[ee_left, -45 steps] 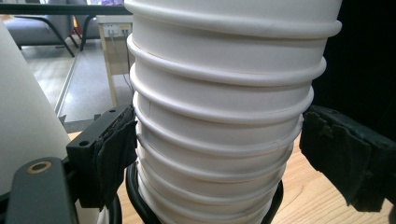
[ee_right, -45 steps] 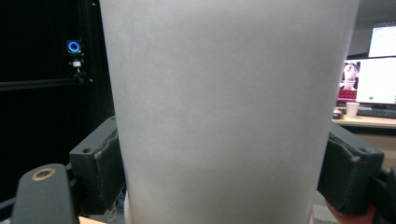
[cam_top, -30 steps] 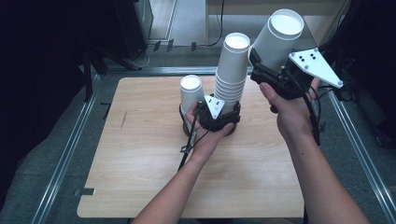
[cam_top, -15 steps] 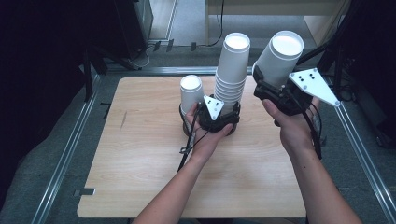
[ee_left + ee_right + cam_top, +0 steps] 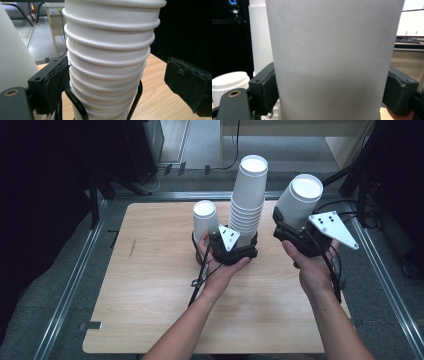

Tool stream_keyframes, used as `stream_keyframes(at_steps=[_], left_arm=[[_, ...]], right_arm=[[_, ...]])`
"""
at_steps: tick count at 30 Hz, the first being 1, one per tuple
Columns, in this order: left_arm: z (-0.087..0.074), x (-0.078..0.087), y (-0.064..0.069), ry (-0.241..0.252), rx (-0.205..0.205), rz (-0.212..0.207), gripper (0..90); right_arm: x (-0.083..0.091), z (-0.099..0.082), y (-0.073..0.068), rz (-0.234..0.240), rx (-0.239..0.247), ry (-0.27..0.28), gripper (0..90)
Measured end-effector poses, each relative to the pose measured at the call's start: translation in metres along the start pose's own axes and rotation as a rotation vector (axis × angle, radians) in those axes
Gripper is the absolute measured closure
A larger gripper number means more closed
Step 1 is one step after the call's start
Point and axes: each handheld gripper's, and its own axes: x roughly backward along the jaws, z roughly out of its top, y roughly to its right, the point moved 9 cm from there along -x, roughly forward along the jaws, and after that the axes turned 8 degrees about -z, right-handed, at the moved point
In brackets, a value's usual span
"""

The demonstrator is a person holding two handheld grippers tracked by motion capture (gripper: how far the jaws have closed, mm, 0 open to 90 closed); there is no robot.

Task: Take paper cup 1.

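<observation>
Tabletop, high view: pale wooden table (image 5: 150, 310) inside a metal frame, grey floor around it, dark equipment at the far left and a light cabinet at the far right.
Left gripper, high view: left gripper (image 5: 235, 251) sits low at the foot of the cup stack (image 5: 248, 202), which rises straight above it; a single upturned cup (image 5: 205, 221) stands just to its left on the table.
Right gripper, high view: right gripper (image 5: 295, 227) is held off the table to the right of the stack, clenched on the held cup (image 5: 300, 195), which tilts up and away from the hand.
Left gripper view: jaws have just been opening; the left pad touches the stack (image 5: 110, 57), the right pad stands clear of it, so the stack sits between them released. Black wire legs curve round its base on the wood.
Right gripper view: both pads press the held cup (image 5: 332, 60) from either side. Past its left edge, the stack (image 5: 260, 37) and the single cup (image 5: 229, 82); to its right, a lit monitor (image 5: 413, 17).
Hidden: held cup's rim and base are cut off in the right gripper view; the stack's top is cut off in the left gripper view; the room's left side is too dark to make out.
</observation>
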Motion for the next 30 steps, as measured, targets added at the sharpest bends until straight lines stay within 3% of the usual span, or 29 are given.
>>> stream_keyframes(at_steps=[19,30], left_arm=[[-0.007,0.036,0.003,0.001,-0.027,-0.037,6.6],[-0.015,0.054,0.002,-0.015,-0.006,-0.047,6.5]], right_arm=[[0.009,-0.032,-0.001,0.017,0.015,-0.040,14.8],[0.017,-0.046,-0.002,0.027,0.016,-0.054,14.7]])
